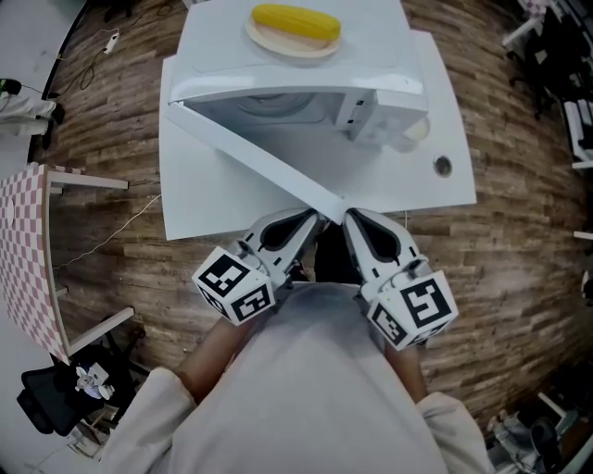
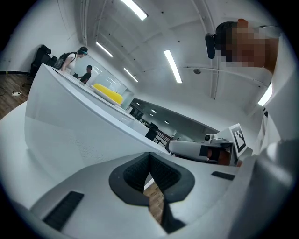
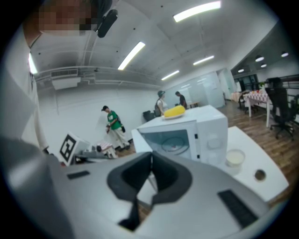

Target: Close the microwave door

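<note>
Head view: the microwave door (image 1: pixel 250 153) stands swung wide open, its free edge just ahead of the left gripper (image 1: pixel 313 218) and right gripper (image 1: pixel 352 218), both pressed together and empty.

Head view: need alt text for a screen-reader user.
White microwave on a table, door swung wide open toward the person. The left gripper and right gripper, both shut and empty, flank the door's free edge. A corn cob on a plate sits atop the microwave.
</note>
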`<state>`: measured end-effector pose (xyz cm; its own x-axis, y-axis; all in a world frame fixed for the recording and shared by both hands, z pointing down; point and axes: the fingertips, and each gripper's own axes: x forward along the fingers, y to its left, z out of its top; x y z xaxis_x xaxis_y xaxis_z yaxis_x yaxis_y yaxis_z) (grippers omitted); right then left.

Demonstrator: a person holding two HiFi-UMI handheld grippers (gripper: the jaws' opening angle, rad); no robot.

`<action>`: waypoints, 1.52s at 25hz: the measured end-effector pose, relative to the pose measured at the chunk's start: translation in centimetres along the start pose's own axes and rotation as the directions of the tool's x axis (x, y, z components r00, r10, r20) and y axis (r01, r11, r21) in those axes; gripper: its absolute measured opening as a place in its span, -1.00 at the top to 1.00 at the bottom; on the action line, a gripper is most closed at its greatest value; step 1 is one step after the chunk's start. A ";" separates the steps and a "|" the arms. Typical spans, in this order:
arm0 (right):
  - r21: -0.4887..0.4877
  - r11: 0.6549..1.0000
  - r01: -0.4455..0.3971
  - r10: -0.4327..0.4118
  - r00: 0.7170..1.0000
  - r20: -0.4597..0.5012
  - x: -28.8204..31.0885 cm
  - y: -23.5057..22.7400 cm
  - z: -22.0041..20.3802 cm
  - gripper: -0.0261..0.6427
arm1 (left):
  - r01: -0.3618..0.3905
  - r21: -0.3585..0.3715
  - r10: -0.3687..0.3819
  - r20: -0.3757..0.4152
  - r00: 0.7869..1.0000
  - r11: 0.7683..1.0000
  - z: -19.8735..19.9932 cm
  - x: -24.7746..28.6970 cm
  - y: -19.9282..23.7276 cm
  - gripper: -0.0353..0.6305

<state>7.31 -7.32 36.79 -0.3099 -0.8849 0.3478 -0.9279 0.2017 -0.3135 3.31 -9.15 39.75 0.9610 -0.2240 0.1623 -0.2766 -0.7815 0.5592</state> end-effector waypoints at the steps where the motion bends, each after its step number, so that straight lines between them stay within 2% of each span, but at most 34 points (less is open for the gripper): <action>1: -0.002 1.000 -0.001 0.001 1.000 0.000 0.1 -0.2 0.1 0.86 | 0.001 0.000 -0.001 0.001 1.000 1.000 0.1 0.2 0.0 0.83; 38: -0.010 1.000 -0.017 0.017 1.000 -0.009 2.1 -5.1 2.6 0.86 | -0.018 -0.037 0.018 0.023 1.000 0.999 2.1 4.7 1.8 0.83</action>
<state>11.91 -11.25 36.81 -0.3277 -0.8773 0.3506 -0.9245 0.2212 -0.3104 7.33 -12.82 39.84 0.9555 -0.2515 0.1542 -0.2934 -0.7557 0.5855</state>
